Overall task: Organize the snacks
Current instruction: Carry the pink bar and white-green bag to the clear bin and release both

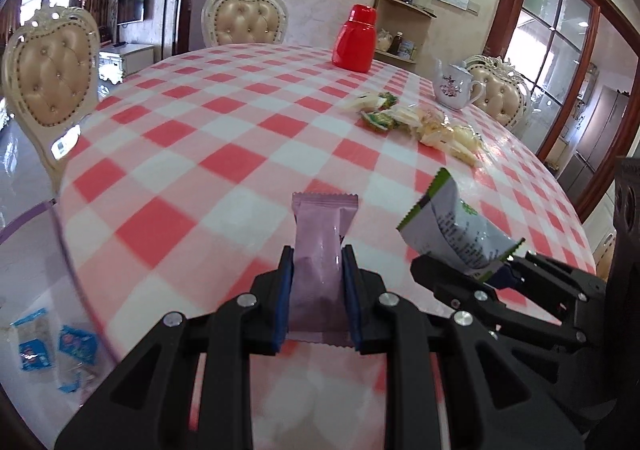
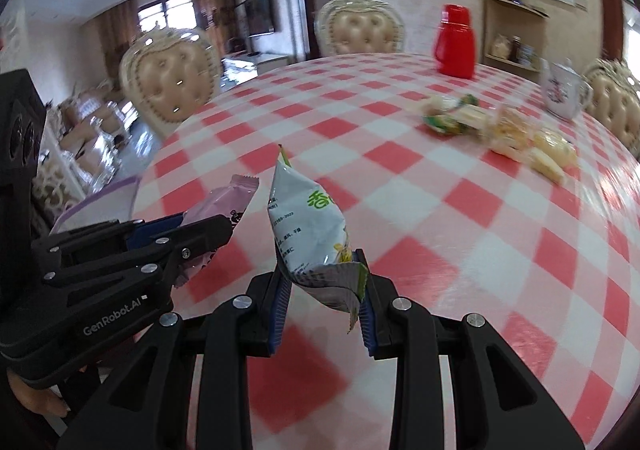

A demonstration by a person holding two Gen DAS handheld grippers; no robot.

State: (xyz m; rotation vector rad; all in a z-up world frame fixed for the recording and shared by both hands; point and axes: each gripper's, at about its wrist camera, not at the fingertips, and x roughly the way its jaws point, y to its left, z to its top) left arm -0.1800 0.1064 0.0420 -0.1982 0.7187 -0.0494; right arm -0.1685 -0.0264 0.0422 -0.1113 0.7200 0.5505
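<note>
My left gripper point(image 1: 318, 258) is shut on a pink snack packet point(image 1: 322, 234) and holds it above the checked table. It also shows in the right wrist view point(image 2: 200, 228) with the pink packet point(image 2: 228, 201). My right gripper point(image 2: 322, 262) is shut on a white and green snack packet point(image 2: 312, 226), held upright above the table. In the left wrist view the right gripper point(image 1: 486, 270) sits at the right with that packet point(image 1: 448, 226). A pile of loose snacks point(image 1: 420, 121) lies at the far right of the table, also in the right wrist view point(image 2: 500, 129).
A clear bin with a purple rim point(image 1: 60, 234) at the left holds blue packets point(image 1: 52, 346); its rim shows in the right wrist view point(image 2: 100, 197). A red jar point(image 1: 356, 39) and a floral teapot point(image 1: 456, 85) stand at the far side. Chairs ring the table point(image 1: 192, 153).
</note>
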